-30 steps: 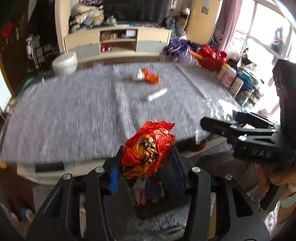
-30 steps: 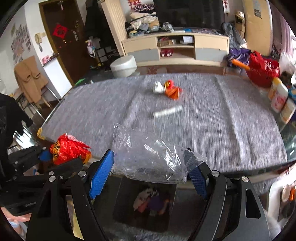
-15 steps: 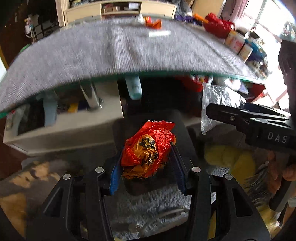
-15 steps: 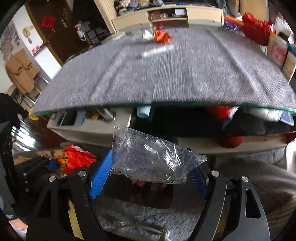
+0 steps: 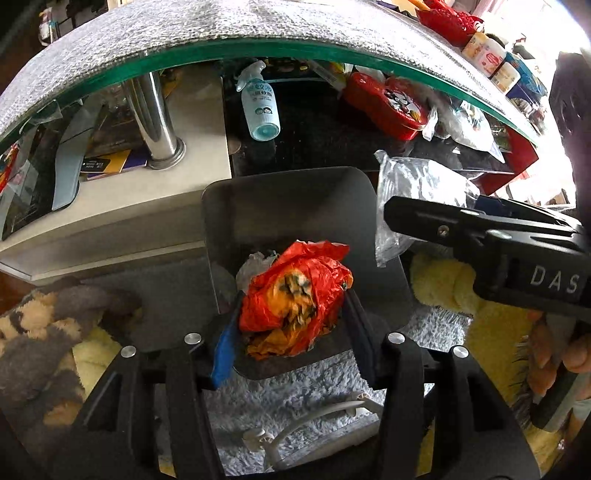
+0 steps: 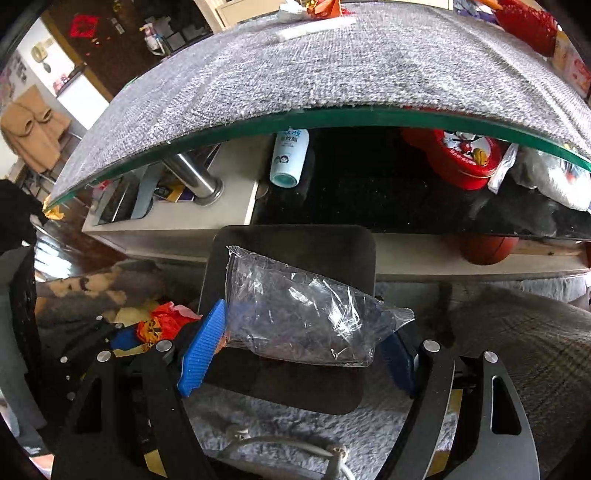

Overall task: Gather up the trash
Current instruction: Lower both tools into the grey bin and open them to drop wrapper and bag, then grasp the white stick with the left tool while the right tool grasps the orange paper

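My left gripper (image 5: 291, 325) is shut on a crumpled red and orange wrapper (image 5: 295, 295) and holds it over the open dark bin (image 5: 280, 195) on the floor. My right gripper (image 6: 295, 343) is shut on a clear plastic bag (image 6: 299, 310) and holds it over the same bin (image 6: 295, 240). In the left wrist view the right gripper (image 5: 480, 236) with the clear bag (image 5: 413, 184) is at the bin's right side. The left gripper with the red wrapper (image 6: 162, 325) shows at lower left in the right wrist view. Pale trash (image 5: 255, 262) lies inside the bin.
The glass table with a grey cloth (image 6: 332, 62) curves overhead, with a white stick (image 6: 317, 27) and orange scraps (image 6: 325, 5) on its far side. Below it are a blue bottle (image 5: 258, 103), a red tin (image 5: 388, 103) and a metal leg (image 5: 155, 122). A cable (image 5: 314, 417) lies on the rug.
Both grippers have dropped from above the table to below its edge and moved in over the bin, each still holding its piece of trash.
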A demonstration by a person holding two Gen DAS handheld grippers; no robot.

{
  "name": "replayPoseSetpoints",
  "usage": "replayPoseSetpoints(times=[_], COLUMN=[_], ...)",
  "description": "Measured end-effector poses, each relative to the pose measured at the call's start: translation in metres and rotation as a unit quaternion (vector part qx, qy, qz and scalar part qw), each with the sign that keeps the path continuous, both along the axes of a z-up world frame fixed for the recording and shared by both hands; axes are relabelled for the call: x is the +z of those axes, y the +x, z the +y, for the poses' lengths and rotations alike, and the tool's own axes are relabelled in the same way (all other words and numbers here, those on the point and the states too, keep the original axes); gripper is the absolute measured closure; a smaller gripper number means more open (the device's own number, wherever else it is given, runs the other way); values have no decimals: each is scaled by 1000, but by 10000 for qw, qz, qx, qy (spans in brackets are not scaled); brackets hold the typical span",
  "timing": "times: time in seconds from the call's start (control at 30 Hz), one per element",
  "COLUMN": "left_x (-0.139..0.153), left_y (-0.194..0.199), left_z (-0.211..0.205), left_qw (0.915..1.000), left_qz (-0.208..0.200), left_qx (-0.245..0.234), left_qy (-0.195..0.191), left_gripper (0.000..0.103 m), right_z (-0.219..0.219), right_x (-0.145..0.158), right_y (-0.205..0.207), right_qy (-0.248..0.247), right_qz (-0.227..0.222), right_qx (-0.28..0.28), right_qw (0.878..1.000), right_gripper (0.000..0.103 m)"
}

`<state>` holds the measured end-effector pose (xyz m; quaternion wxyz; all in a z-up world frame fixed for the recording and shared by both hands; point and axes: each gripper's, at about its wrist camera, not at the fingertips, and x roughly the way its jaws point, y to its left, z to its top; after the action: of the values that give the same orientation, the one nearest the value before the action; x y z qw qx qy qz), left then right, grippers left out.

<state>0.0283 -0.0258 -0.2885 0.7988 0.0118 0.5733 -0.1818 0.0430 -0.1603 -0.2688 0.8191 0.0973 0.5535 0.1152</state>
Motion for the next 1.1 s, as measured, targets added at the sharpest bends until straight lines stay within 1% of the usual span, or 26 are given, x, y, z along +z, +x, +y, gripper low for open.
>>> replayPoseSetpoints(times=[0.07, 0.1, 0.13, 0.17, 0.23, 0.3, 0.33, 0.37, 0.43, 0.47, 0.6, 0.7, 0.8, 1.0, 1.1], left_x=[0, 0, 0, 0, 0, 0, 2, 3, 13, 18, 43, 58, 69, 90, 104], left_y=[1, 2, 3, 4, 6, 6, 6, 7, 6, 6, 12, 18, 26, 56, 74], left_z=[0, 0, 1, 0, 1, 1, 2, 2, 3, 3, 9, 10, 8, 6, 2], left_qw=[10000, 10000, 10000, 10000, 10000, 9999, 9999, 9999, 10000, 10000, 9998, 9996, 9995, 9996, 9994], left_qz=[12, 17, 20, 20, 36, 78, 93, 93, 23, -15, -181, -256, -309, -205, -327], left_qx=[11, 18, 34, 50, 81, 65, 59, 63, 52, 53, 103, 119, 104, 115, 54], left_qy=[-16, -18, -13, 3, 12, 11, 27, 49, 78, 83, 51, -3, -25, -161, -32], left_gripper=[50, 48, 42, 34, 28, 26, 22, 17, 11, 8, 8, 8, 8, 8, 8], right_z=[1, 1, 1, 0, -3, -8, -10, -14, -21, -25, -38, -46, -51, -61, -65], right_x=[0, 0, 0, 0, -1, 0, 1, 5, 13, 22, 53, 76, 90, 104, 110], right_y=[1, 2, 2, 3, 4, 5, 6, 6, 6, 7, 10, 15, 25, 53, 76], right_qy=[27, 38, 60, 86, 144, 169, 176, 178, 151, 95, 65, 80, 12, -90, -164], right_qz=[26, 43, 46, 46, 74, 118, 126, 116, 41, -48, -404, -636, -767, -847, -850], right_qx=[10, 0, -28, -50, -114, -186, -217, -256, -289, -326, -465, -532, -517, -537, -573], right_qw=[10000, 10000, 10000, 9999, 9998, 9996, 9995, 9994, 9995, 9994, 9981, 9965, 9957, 9949, 9946], right_gripper=[21, 18, 13, 11, 11, 10, 10, 10, 9, 8, 4, 4, 4, 4, 4])
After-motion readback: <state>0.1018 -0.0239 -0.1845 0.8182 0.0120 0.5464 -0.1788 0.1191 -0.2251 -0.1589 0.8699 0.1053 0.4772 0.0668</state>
